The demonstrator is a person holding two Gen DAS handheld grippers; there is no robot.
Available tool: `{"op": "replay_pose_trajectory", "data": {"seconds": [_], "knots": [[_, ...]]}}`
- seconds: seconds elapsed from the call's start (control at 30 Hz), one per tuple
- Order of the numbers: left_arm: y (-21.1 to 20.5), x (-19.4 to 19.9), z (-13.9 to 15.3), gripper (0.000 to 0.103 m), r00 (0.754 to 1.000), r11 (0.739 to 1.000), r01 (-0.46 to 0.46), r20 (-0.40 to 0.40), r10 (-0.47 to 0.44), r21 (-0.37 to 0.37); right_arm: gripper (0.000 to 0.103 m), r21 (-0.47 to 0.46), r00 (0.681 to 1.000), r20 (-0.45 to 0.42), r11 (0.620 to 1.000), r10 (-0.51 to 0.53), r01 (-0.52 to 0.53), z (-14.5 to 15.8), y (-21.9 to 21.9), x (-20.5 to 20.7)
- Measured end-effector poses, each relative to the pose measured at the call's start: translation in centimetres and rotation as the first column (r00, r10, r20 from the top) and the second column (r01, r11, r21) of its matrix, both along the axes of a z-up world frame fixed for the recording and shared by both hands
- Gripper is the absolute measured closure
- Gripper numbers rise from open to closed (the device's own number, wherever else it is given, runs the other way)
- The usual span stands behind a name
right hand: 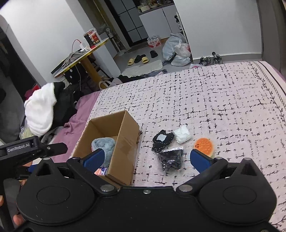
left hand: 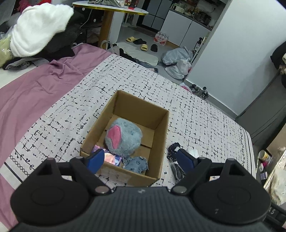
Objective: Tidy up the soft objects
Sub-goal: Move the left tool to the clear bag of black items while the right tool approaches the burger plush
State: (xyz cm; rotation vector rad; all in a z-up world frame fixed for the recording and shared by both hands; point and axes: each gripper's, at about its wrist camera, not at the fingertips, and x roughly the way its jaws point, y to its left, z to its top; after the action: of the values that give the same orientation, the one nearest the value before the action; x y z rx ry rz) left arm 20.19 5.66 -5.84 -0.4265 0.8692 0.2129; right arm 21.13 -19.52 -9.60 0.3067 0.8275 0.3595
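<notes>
An open cardboard box [left hand: 161, 125] [right hand: 123, 135] stands on the patterned bedspread. In it lie a grey-blue plush with a pink ear [left hand: 123, 137] [right hand: 104, 145], a small denim-blue piece [left hand: 136, 164] and a pink-purple packet [left hand: 111, 158]. My left gripper [left hand: 141, 160] is open and empty above the box's near side. My right gripper [right hand: 147, 159] is open and empty, to the right of the box. On the bed beside the box lie a black studded piece [right hand: 162, 140] [left hand: 172, 149], a black bagged item [right hand: 171, 158], a white folded cloth [right hand: 183, 136] and an orange round toy [right hand: 204, 145].
A pile of white and black clothes [left hand: 39, 28] [right hand: 42, 110] lies on the purple sheet [left hand: 26, 92] at the left. Beyond the bed's far edge are a round table [left hand: 110, 9], slippers [left hand: 139, 43] and plastic bags [right hand: 177, 48] on the floor.
</notes>
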Motion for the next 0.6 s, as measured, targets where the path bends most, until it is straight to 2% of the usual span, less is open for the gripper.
{"op": "replay_pose_trajectory", "data": {"seconds": [0.27, 0.6], "knots": [[-2.9, -0.2, -0.3, 0.016, 0.999, 0.999, 0.039, 0.002, -0.039, 0.022, 0.000, -0.029, 0.998, 0.006, 0.998, 0.055, -0.055, 0.3, -2.4, -0.2], [-7.1, 0.4, -1.2, 0.016, 0.995, 0.993, 0.098, -0.005, -0.098, 0.061, 0.000, -0.020, 0.998, -0.017, 0.998, 0.065, -0.066, -0.8, -6.3, 0.4]]}}
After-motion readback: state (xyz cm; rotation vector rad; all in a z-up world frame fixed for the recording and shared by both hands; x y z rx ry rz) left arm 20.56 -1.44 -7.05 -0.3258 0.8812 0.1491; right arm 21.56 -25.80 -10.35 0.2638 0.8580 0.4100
